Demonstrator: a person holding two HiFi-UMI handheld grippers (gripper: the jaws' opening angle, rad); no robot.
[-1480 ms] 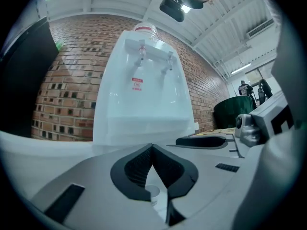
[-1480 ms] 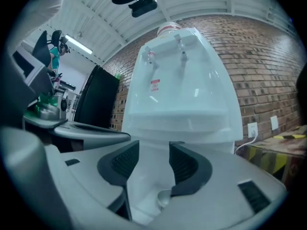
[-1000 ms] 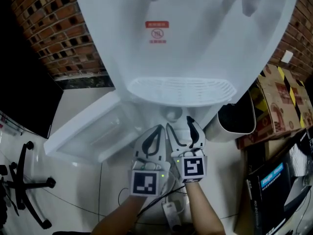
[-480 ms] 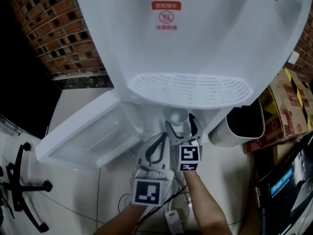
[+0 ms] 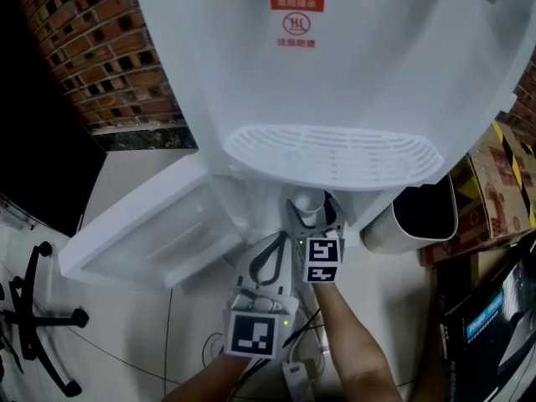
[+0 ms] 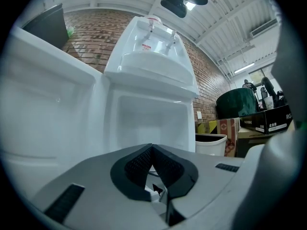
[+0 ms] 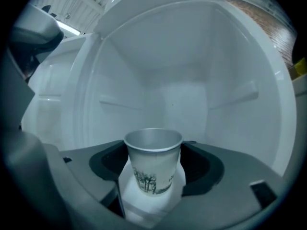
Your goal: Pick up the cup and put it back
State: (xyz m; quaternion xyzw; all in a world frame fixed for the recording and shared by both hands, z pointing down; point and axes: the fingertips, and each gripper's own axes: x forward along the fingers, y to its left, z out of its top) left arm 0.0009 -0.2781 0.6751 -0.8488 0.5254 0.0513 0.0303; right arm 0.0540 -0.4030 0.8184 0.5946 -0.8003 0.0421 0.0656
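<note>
White paper cup with dark print [image 7: 153, 172] upright on the open white dispenser cabinet's [image 7: 172, 75] floor, between the right gripper's [image 7: 153, 150] spread jaws, which have just been closing. Left gripper [image 6: 152, 148] closed, empty.
</note>
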